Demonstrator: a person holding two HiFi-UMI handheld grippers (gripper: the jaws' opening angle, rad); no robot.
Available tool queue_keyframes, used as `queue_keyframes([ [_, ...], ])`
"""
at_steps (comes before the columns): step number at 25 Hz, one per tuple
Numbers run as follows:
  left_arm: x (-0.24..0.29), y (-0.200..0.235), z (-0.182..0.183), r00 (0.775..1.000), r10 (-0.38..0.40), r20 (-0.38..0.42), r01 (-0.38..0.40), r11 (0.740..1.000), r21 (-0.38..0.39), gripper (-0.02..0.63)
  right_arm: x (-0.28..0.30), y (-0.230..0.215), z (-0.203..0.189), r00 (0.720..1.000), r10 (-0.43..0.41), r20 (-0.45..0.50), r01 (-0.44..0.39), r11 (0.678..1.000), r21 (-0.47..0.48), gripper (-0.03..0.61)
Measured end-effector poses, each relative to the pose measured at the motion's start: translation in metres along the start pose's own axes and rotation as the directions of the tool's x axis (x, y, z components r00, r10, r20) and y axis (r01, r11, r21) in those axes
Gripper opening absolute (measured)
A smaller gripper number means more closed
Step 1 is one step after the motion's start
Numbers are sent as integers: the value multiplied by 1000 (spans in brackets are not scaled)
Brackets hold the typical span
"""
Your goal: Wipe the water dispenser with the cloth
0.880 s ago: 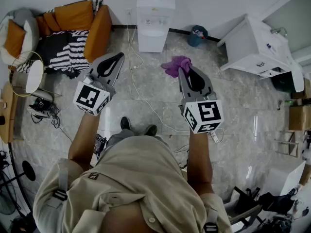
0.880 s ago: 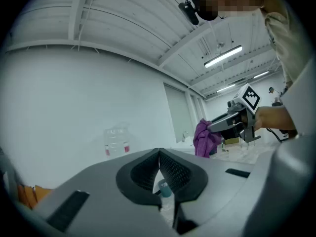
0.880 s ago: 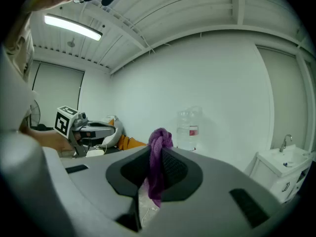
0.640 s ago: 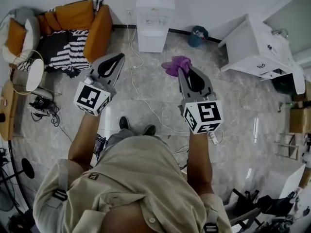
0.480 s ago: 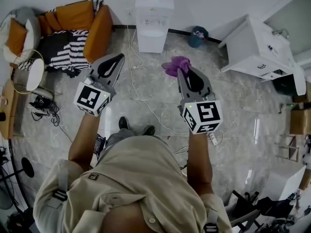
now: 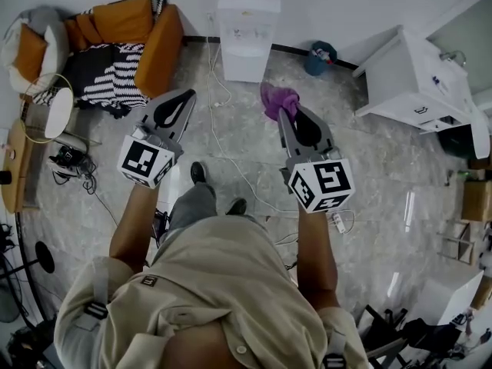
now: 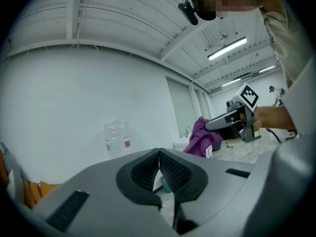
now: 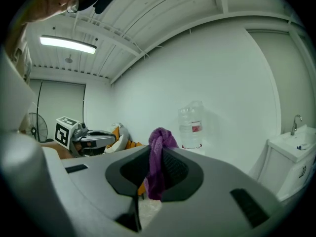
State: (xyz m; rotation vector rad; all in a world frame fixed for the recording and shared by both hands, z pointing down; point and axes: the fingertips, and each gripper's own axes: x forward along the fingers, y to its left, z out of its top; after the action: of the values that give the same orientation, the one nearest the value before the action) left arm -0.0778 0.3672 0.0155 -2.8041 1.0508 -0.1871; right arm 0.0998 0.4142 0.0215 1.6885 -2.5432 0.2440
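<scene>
1. Left gripper (image 6: 187,93): at 10 o'clock from my head-view centre, tip towards 12. In its own view I read the jaws as pressed together with nothing between them.

2. Right gripper (image 6: 282,114): just right of centre, tip towards 12. I read it as clamped on the cloth.

3. Cloth (image 6: 277,98): purple and bunched. It is pinched at the right gripper's tip, with a tuft standing above the jaws and a fold hanging below them in the right gripper view. It is carried in the air, apart from the dispenser, at 5 o'clock from it in the head view.

4. Dispenser (image 6: 247,38): white and upright on the floor against the wall at 12 o'clock. I see nothing touching it.

5. Bottle (image 8: 191,125): clear with a red-and-white label, standing on top of the dispenser. It shows ahead of both grippers.

6. Sofa (image 6: 157,44): orange, at 11 o'clock, with a black-and-white striped throw (image 6: 115,79) lying on it.

7. Bin (image 6: 318,58): blue, on the floor at 1 o'clock, near the dispenser.

8. Cabinet (image 6: 411,79): white, with a tap on top, at 2 o'clock.

9. Cable (image 6: 219,148): white, trailing over the marble floor (image 6: 384,167) from the dispenser side towards my feet.

10. Person: beige shirt, both forearms stretched forward, dark shoes on the floor between the grippers.
</scene>
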Motion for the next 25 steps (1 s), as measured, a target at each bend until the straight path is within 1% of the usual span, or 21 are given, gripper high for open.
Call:
queue_keyframes([
  [2, 7, 8, -6, 1000, -6, 3, 6, 1000, -6, 17, 10, -4, -3, 1000, -10, -7, 10, 1000, 1, 64],
  [7, 31, 32, -16, 999, -50, 17, 50, 999, -12, 17, 40, -11, -6, 998, -52, -27, 52, 999, -7, 64],
  [16, 90, 108, -22, 990, -135, 45, 136, 991, -8, 17, 116, -26, 2, 990, -136, -47, 136, 991, 1, 64],
  [25, 137, 181, -40, 977, -208, 53, 209, 978, -26, 17, 192, -36, 6, 975, -210, -75, 211, 977, 10, 64],
])
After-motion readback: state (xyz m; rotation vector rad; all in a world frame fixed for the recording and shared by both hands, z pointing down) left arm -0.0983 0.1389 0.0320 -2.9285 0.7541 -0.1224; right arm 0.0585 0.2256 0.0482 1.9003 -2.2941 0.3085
